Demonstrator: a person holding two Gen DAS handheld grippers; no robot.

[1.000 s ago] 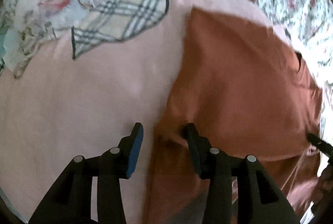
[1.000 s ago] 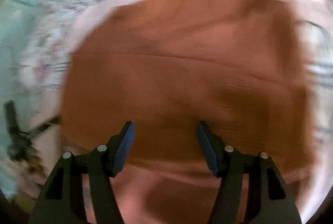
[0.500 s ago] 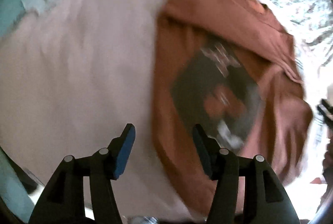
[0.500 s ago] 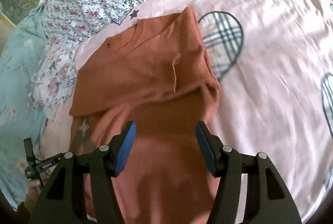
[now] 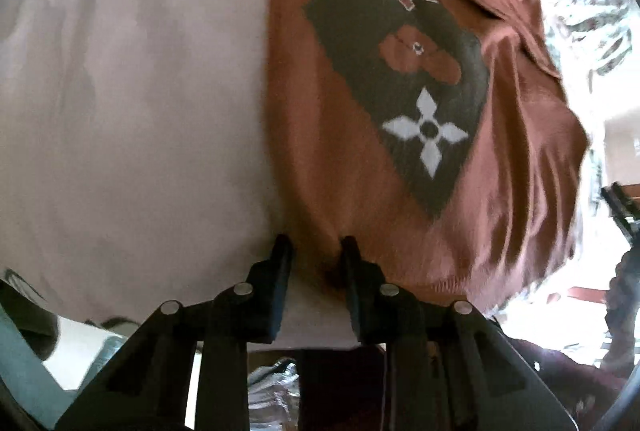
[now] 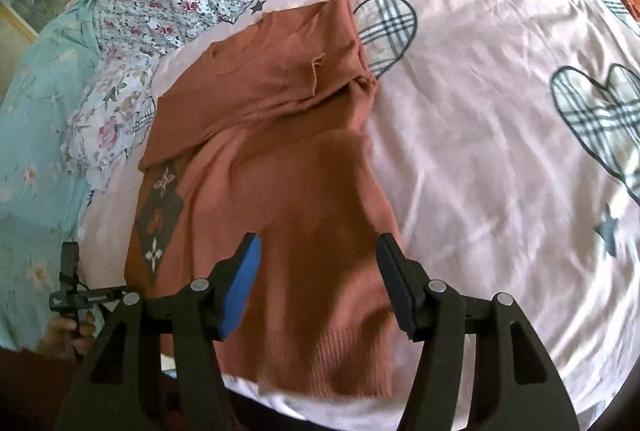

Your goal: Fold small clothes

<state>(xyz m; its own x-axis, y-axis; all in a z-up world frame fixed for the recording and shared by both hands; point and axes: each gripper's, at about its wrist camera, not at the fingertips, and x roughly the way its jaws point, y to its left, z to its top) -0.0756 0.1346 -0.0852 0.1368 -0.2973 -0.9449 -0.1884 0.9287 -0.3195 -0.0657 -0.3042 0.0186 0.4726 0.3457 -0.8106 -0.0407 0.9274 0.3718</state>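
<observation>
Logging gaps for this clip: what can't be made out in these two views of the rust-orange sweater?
- Left wrist view: whether the left gripper pinches the rust-orange knit sweater; the hem corner bunches between its fingers, contact unclear.
- Right wrist view: the sweater's hem, partly behind the open right gripper.
- Right wrist view: its folded-over top hides the neckline.

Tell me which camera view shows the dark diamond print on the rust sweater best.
The left wrist view: the dark diamond print fills much of the frame, with its white four-petal flower and red motifs clear on the rust sweater. The right wrist view shows it only small and foreshortened along the sweater's left edge.
</observation>
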